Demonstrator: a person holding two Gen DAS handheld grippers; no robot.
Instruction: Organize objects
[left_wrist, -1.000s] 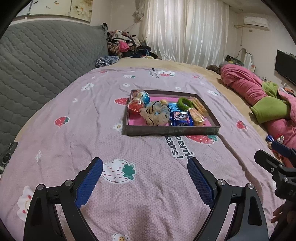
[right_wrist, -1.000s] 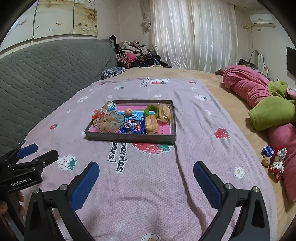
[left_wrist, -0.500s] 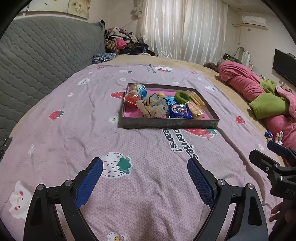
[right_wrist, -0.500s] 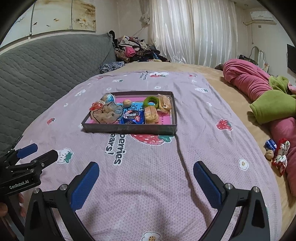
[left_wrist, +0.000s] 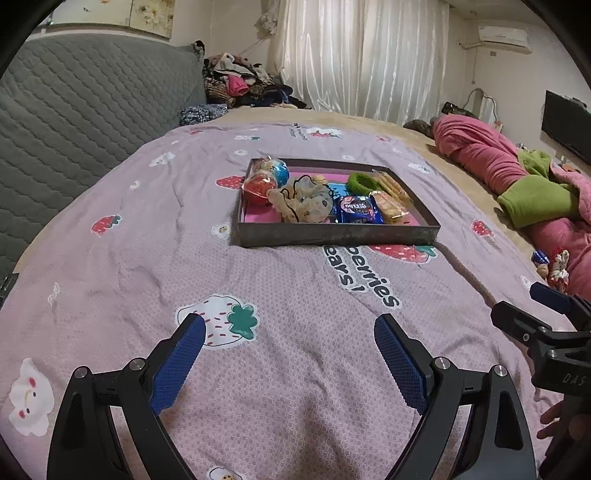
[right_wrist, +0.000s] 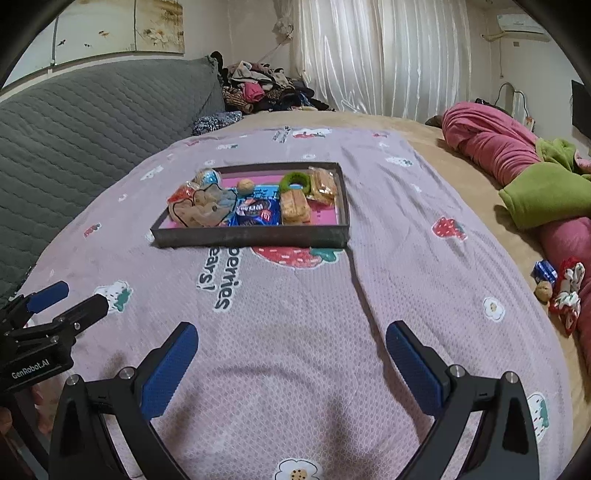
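A dark shallow tray (left_wrist: 332, 235) (right_wrist: 251, 238) with a pink floor sits mid-bed. It holds a blue snack packet (left_wrist: 356, 209) (right_wrist: 255, 212), cracker packs (left_wrist: 391, 192) (right_wrist: 295, 206), a green ring (left_wrist: 364, 181) (right_wrist: 294, 181), red and blue balls (left_wrist: 260, 184), a beige scrunchie (left_wrist: 303, 201) (right_wrist: 205, 206) and a walnut (right_wrist: 244, 184). My left gripper (left_wrist: 290, 339) is open and empty, well short of the tray. My right gripper (right_wrist: 291, 341) is open and empty, also short of it. A blue packet (right_wrist: 545, 269), a walnut (right_wrist: 543, 291) and a red scrunchie (right_wrist: 567, 291) lie off the blanket at the right.
A purple strawberry blanket (left_wrist: 184, 258) covers the bed. A grey quilted headboard (left_wrist: 74, 110) stands at the left. Pink and green bedding (left_wrist: 517, 177) is heaped at the right. Clothes (right_wrist: 258, 88) are piled at the far end by the curtain.
Both grippers have moved a little closer to the tray and tilted down slightly. Both stay open and empty.
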